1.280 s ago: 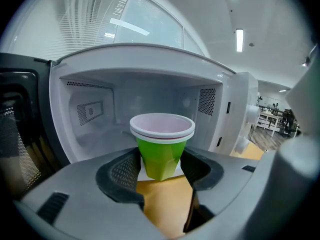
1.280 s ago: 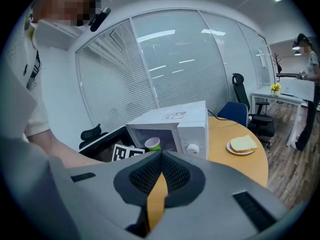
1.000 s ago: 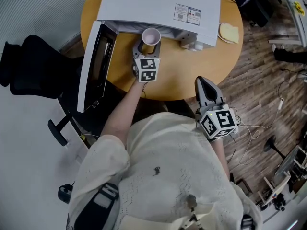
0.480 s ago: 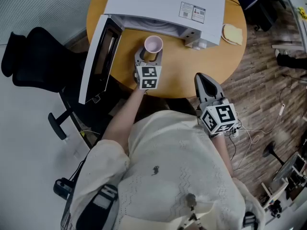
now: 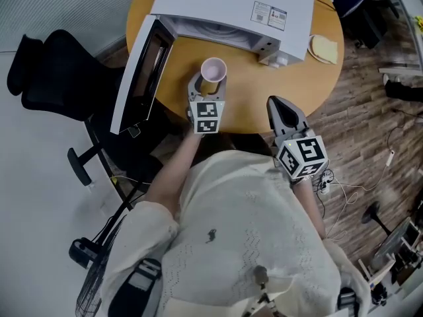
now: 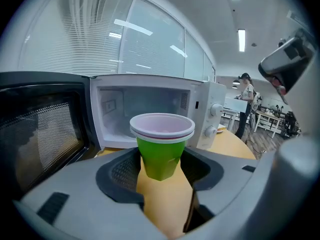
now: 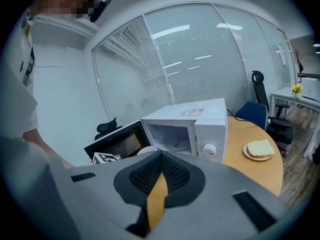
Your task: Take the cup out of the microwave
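While the cup (image 5: 213, 69) hung clear of the open microwave (image 5: 231, 5), over the table (image 5: 264, 94), my left gripper (image 5: 206, 84) clamped its sides for carrying; my right gripper (image 5: 279, 107) idled closed, empty.

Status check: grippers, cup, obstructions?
Left gripper shut on green cup, outside open microwave. Right gripper shut, empty, at table edge. Nothing in the way.

Green plastic cup (image 6: 161, 156), pale pink rim and inside. Boxy white microwave (image 5: 231, 5); black door (image 5: 141, 71), dotted mesh window. Round orange-tan wooden surface (image 5: 264, 88). Left tool (image 6: 162, 176), right tool (image 7: 160, 159): grey, black mesh-textured pads (image 6: 120, 171), black-and-white marker cubes (image 5: 206, 116). Brown plank floor (image 5: 370, 111).
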Motion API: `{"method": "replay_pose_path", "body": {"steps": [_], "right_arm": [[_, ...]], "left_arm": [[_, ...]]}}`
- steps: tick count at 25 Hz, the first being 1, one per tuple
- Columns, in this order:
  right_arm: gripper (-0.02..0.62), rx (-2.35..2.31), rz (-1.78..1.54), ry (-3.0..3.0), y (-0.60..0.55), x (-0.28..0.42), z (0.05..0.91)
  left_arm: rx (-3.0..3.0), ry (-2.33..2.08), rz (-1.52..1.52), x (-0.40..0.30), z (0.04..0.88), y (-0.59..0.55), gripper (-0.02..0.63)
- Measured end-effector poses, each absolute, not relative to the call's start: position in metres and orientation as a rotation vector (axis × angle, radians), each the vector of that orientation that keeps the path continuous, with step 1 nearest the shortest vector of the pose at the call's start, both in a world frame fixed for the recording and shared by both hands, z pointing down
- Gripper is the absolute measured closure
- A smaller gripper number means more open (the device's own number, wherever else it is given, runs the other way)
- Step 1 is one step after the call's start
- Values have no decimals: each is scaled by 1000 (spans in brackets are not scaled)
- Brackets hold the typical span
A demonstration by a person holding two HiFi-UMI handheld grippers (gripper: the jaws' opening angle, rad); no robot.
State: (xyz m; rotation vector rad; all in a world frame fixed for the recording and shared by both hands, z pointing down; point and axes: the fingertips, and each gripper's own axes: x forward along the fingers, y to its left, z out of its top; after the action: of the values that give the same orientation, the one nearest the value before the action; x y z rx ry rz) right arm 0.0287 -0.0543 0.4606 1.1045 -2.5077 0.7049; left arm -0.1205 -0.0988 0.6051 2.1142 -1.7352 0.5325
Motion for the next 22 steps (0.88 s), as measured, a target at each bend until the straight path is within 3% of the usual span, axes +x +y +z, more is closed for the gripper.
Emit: {"method": "replay_pose_path", "body": {"steps": [22], "right_arm": [[588, 962, 662, -2568, -52, 30, 462]], "left_arm": [[2095, -1794, 485, -106, 561, -43, 334]]}}
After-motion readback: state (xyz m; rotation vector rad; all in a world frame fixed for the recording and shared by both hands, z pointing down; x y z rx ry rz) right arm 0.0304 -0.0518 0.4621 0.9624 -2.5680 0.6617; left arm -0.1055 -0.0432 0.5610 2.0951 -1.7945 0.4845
